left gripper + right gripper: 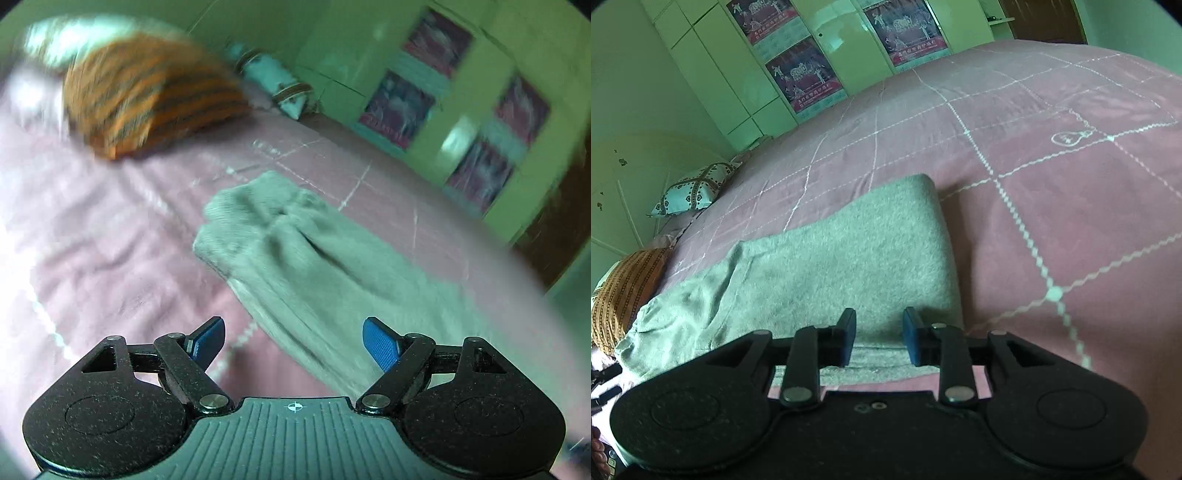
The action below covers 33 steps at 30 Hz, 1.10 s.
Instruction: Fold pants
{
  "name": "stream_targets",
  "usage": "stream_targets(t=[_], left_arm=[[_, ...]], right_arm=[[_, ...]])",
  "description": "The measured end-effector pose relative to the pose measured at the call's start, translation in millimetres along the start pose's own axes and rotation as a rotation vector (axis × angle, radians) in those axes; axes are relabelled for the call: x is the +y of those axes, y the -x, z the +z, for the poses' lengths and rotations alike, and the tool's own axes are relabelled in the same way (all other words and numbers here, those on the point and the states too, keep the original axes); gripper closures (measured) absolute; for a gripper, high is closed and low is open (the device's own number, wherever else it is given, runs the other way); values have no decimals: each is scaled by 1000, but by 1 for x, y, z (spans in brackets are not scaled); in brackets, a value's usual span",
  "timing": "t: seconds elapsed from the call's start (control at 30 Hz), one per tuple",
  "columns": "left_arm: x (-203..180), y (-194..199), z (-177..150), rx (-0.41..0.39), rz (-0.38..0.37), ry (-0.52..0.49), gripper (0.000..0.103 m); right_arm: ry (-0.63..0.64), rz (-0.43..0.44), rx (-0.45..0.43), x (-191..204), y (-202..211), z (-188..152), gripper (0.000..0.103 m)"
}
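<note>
I see grey pants (820, 266) lying on the pink bedspread (1071, 206); my left tool (294, 343) gapes wide, right tool (879, 338) part-open, both holding nothing.

Pink bed (1052, 206) bears grey pants (827, 266), pillows (147, 96)

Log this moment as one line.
left gripper: open, above pants | right gripper: open, over pants | pants: on pink bedspread
</note>
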<state>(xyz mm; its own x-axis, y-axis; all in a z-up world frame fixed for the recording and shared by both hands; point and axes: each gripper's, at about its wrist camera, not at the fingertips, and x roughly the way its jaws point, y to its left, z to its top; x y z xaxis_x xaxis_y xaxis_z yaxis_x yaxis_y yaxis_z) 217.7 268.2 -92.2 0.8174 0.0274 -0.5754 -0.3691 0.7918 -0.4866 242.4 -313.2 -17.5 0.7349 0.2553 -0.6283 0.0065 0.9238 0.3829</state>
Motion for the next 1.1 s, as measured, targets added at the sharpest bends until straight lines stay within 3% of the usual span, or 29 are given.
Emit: stream_targets(t=[0.1,0.2,0.23,0.27,0.3,0.37,0.47,0.57,0.6,0.63,0.77,0.83,0.87,1.1], left_arm=[[33,-44,16,30,-94,120,22],[60,-80,26,-21,-219,263,23],[66,-83,28,-50,-213,316,53],[70,-84,27,-60,-203,374,67],[71,-80,26,-95,-240,396,67],[55,-70,22,-153,-248,297,67],[56,-65,21,-168,-284,325,67],[71,-72,15,-120,-231,308,67],[79,-78,11,-89,-211,311,67],[87,-79,7,-82,-226,320,67],[79,-80,14,-80,-216,288,66],[64,-68,28,-117,-239,268,67],[51,-61,32,-139,-245,240,67],[-65,-30,44,-186,-327,25,66]], right_arm=[[22,-23,8,11,-3,0,75],[49,-44,18,21,-6,2,72],[59,-39,22,26,-6,4,73],[68,-19,29,33,-8,5,75],[85,4,35,42,-9,6,75],[162,62,37,72,-14,7,75],[252,168,73,119,-32,4,78],[272,265,136,152,-58,-7,80],[289,270,178,159,-70,-13,84],[322,219,249,164,-88,-24,83],[251,214,232,157,-93,-21,85],[230,244,175,152,-76,-13,82],[229,251,141,148,-66,-11,77],[-22,229,64,73,-26,3,77]])
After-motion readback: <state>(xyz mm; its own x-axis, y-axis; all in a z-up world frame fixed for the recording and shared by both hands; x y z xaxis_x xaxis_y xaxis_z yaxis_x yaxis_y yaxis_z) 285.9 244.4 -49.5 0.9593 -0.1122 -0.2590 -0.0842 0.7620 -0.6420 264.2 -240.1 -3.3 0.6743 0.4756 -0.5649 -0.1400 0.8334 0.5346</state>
